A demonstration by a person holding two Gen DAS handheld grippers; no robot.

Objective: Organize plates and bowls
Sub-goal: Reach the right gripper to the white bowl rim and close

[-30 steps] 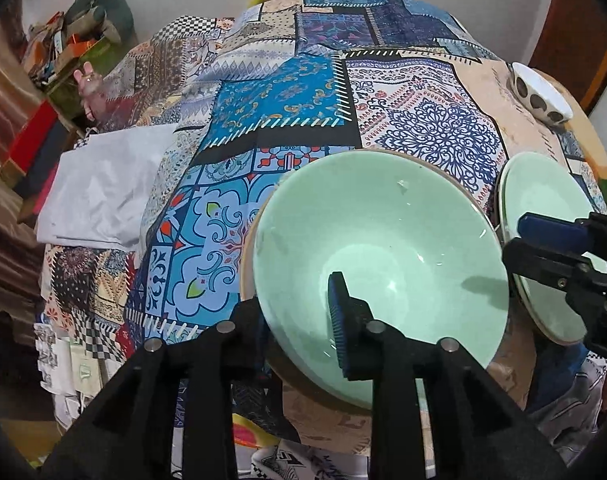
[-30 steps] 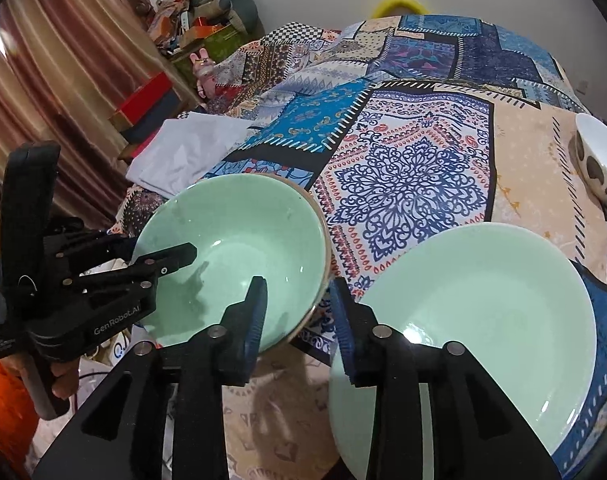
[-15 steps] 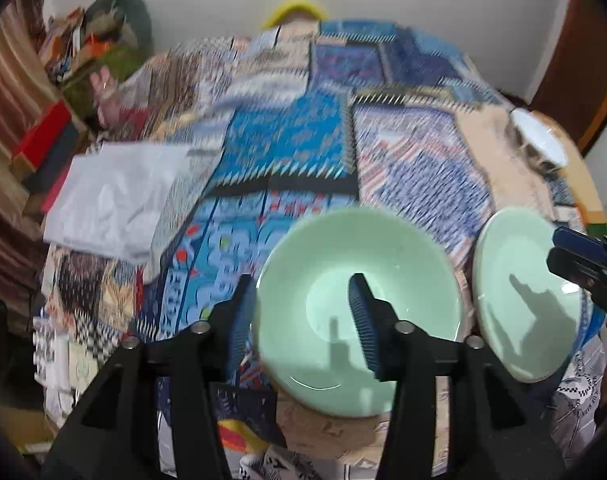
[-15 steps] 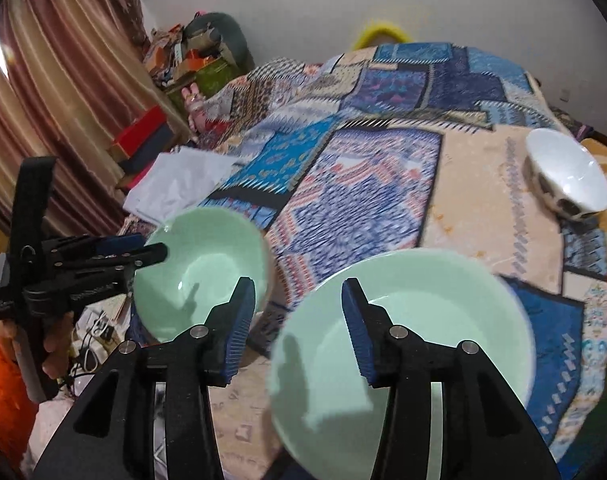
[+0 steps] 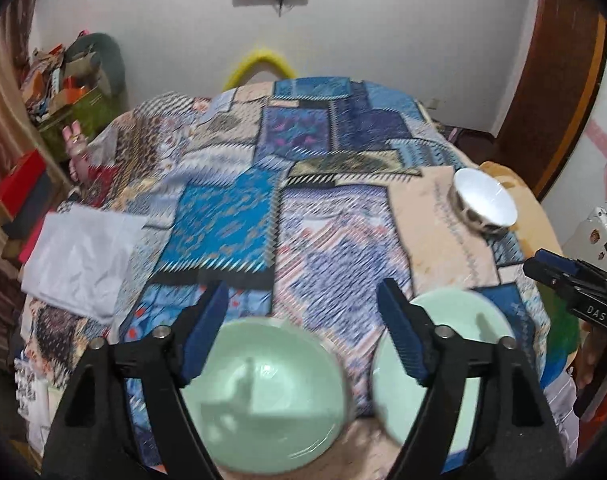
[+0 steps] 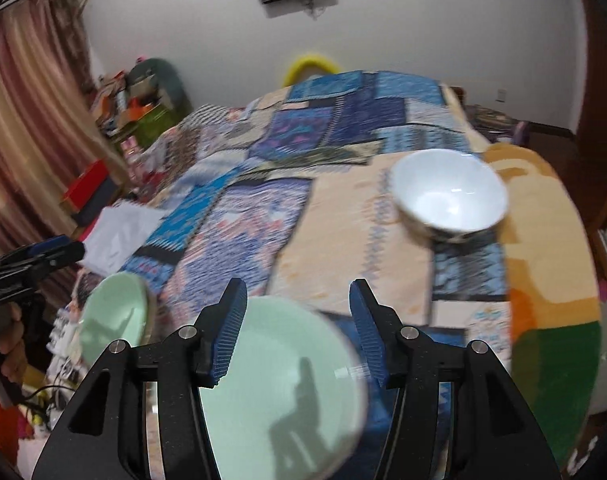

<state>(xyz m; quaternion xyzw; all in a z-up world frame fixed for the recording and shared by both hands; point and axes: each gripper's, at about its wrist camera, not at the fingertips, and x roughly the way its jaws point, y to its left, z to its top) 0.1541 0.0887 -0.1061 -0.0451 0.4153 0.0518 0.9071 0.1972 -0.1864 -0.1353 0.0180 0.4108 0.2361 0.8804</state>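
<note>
Both my grippers have lifted back off the green dishes, jaws just opening, nothing between them now.

Left gripper [image 5: 301, 330] stands wide over the green bowl [image 5: 263, 404]; right gripper [image 6: 297, 330] is parted above the green plate [image 6: 279, 392]. Next, I judge, comes the white bowl [image 6: 449, 196], lying apart, far right on the patchwork cloth [image 6: 335, 216]: approach slowly, straddle its rim squarely, then close.

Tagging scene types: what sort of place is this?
Likely a bedroom in a home: dishes sit on a bed with a patchwork bedspread, curtains hang at the left, and a cluttered armchair stands behind.
</note>
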